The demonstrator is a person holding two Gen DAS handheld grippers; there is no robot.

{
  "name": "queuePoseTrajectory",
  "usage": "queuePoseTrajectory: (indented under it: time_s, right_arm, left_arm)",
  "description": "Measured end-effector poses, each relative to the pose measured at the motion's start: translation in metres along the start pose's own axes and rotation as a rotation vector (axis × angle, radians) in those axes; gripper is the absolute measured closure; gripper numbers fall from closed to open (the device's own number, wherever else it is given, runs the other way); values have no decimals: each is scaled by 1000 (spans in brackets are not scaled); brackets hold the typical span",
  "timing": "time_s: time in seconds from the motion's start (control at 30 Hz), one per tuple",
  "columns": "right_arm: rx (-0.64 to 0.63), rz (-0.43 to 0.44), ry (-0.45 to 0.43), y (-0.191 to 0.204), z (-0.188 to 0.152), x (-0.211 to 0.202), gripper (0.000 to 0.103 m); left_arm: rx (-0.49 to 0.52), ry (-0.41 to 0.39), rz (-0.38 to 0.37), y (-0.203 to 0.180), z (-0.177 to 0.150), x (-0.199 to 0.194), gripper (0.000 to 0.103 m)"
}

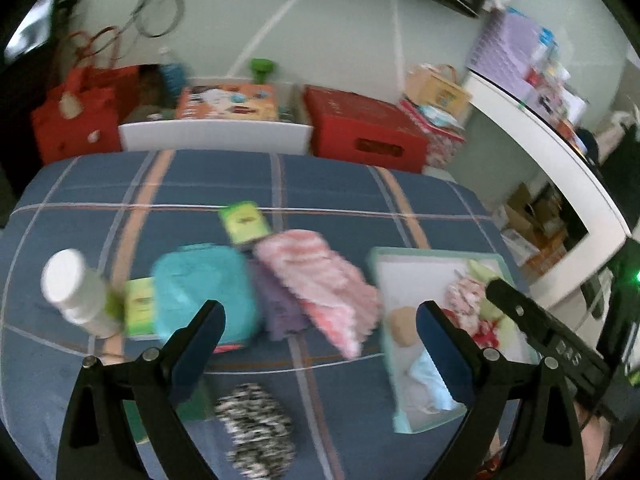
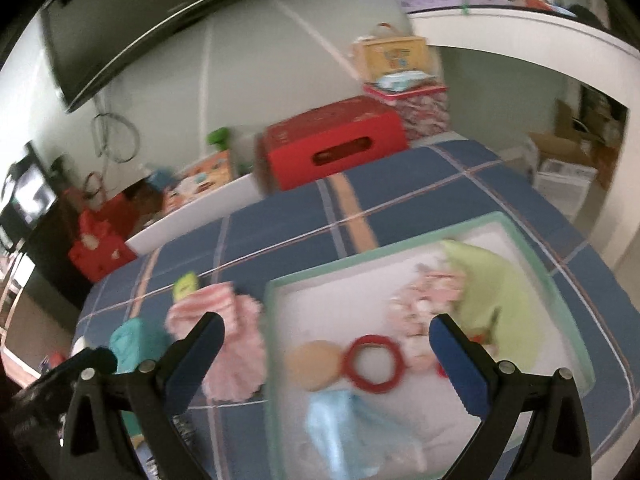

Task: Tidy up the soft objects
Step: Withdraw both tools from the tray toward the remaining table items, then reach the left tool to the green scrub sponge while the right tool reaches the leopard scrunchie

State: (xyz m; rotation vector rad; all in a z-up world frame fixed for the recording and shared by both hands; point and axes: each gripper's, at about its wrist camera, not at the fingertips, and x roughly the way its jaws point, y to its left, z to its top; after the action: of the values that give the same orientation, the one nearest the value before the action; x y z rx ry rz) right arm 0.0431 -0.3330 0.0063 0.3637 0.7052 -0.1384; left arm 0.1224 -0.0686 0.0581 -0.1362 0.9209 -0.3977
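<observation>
Blue plaid bedcover carries a pink striped cloth, a teal pouch and a speckled bundle, all outside the white tray. Both the left gripper and the right gripper hang spread wide and empty, the right above the tray's soft toys

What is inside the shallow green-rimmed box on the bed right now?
The box holds a lime cloth, a pink patterned piece, a red ring, a tan round piece and a light blue cloth. Anything beneath them is hidden.
</observation>
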Motion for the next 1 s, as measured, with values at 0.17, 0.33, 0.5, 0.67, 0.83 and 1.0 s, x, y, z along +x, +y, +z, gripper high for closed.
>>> queuePoseTrajectory:
  time_s: [0.17,0.33,0.5,0.67,0.83,1.0]
  right_arm:
    - [-84,68,61,37,-11,11,0]
    - [-205,102,126,77,-31,24,0]
    - [-294,131,207,104,-54,38,0]
    - [-352,158,270,121,-72,50,0]
    - [-395,179,322,136,-87,60,0]
    - [-439,192,375,147,-102,70,0]
  left_arm:
    - [-89,-35,33,42,-4,-18,7]
    - [-196,-14,99,87,-16,-19,7]
    - [-279,50,133,114,-28,-4,7]
    - [-300,92,158,120,-34,10,7]
    - [-316,142,162,124,-41,25,7]
    - [-331,207,152,128,-48,44,7]
